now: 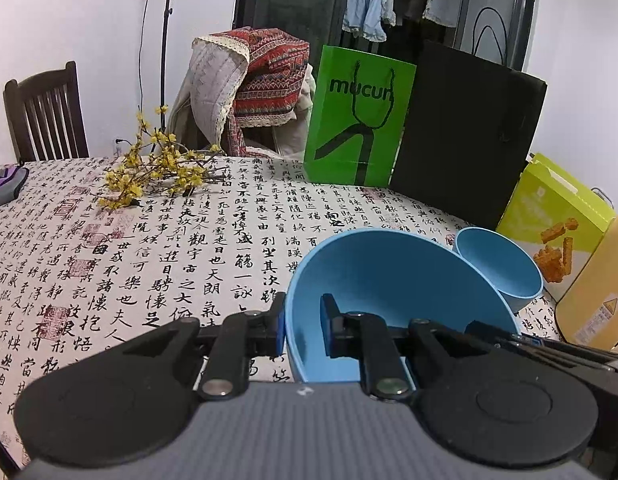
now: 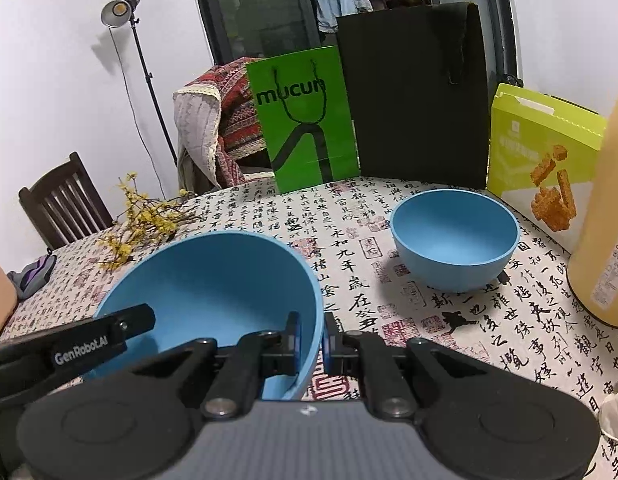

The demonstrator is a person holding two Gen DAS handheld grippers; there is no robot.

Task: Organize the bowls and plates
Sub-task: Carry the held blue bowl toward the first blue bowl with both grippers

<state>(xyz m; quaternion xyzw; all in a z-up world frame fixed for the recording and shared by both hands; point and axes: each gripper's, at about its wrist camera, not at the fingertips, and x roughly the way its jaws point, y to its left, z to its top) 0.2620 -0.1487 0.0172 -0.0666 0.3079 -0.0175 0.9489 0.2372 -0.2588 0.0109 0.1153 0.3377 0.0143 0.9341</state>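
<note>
Both of your grippers pinch the large blue bowl point(image 2: 213, 292) by its rim: the left gripper point(image 1: 303, 326) has its jaws clamped over one side of the wall, the right gripper point(image 2: 310, 338) over the opposite side. It looks light, stiff and smooth, probably plastic, so grip the rim squarely or it may slip. The small blue bowl point(image 2: 455, 240) stands ahead and right of your right jaws, with bare desk point(image 2: 349, 280) between; bags, a box and a bottle crowd the far and right edges.
</note>
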